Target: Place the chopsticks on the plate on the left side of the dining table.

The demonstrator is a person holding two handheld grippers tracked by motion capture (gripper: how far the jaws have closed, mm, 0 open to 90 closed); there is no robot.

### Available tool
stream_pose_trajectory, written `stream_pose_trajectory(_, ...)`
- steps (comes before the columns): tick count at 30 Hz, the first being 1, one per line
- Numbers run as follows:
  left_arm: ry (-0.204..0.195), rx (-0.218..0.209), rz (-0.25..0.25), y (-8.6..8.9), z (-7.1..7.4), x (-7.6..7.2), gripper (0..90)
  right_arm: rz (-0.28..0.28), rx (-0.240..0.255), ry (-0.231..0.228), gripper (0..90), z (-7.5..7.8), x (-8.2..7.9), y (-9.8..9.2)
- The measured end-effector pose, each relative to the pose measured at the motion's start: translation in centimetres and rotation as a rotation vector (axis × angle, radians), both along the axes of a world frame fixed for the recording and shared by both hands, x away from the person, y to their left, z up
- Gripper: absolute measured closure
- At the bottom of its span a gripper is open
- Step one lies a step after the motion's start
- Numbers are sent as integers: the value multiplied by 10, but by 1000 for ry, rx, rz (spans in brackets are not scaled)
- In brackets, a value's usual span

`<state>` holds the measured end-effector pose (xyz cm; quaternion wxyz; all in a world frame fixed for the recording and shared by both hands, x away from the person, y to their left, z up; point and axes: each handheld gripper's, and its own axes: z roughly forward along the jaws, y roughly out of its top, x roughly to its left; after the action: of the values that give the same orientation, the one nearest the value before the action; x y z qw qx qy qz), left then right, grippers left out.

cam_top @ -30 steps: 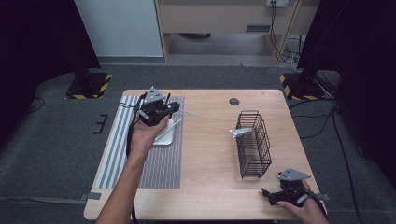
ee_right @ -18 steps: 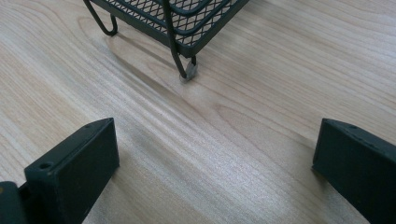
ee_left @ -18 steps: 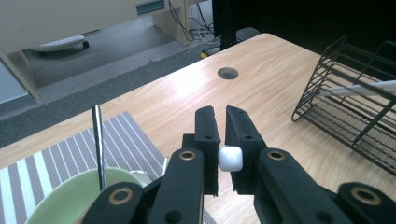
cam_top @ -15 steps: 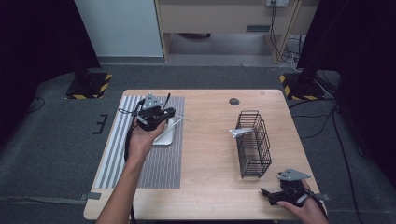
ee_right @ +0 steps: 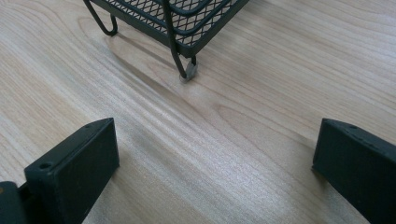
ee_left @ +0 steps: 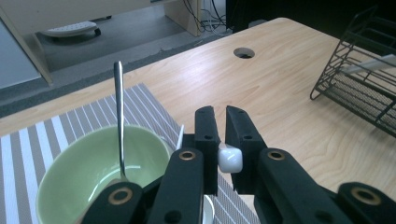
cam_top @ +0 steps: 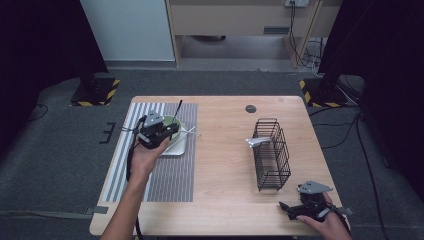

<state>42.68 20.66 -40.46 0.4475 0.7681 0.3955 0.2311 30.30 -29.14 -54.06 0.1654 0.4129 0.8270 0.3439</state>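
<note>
left tool (ee_left: 219, 128): my jaws pinching a white handle (ee_left: 230, 159), right by the green bowl (ee_left: 88, 172)
right tool (ee_right: 215, 163): spread wide over bare surface (ee_right: 261, 84)

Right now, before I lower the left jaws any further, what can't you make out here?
- White piece clamped by the left gripper: its length is hidden behind the jaws in the left gripper view.
- Spoon bowl end: cut off by the green bowl rim and gripper body.
- White utensil in the wire rack: too small to identify, high view.
</note>
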Motion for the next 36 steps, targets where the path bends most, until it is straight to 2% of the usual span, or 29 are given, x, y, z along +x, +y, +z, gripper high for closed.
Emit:
stream_pose_trajectory(1,2,18,12,1,-3,-4,830,0,0,0,3,0,0,0)
stream_pose_trajectory(4,9,33,28,4,-13,-14,830,0,0,0,3,0,0,0)
stream_pose_trajectory(11,30,33,31,17,-36,-35,830,0,0,-1,3,0,0,0)
stream_pose_trajectory(14,51,40,29,21,-49,-42,830,0,0,0,3,0,0,0)
stream_pose_trajectory(16,66,62,15,25,-54,-44,830,0,0,0,3,0,0,0)
stream_pose_trajectory(24,71,57,-19,26,-64,-48,830,0,0,0,3,0,0,0)
stream_pose_trajectory(32,97,86,-36,35,-75,-50,830,1,0,0,3,0,0,0)
stream_pose_trajectory(36,109,129,-40,40,-85,-49,830,-1,0,1,3,0,0,0)
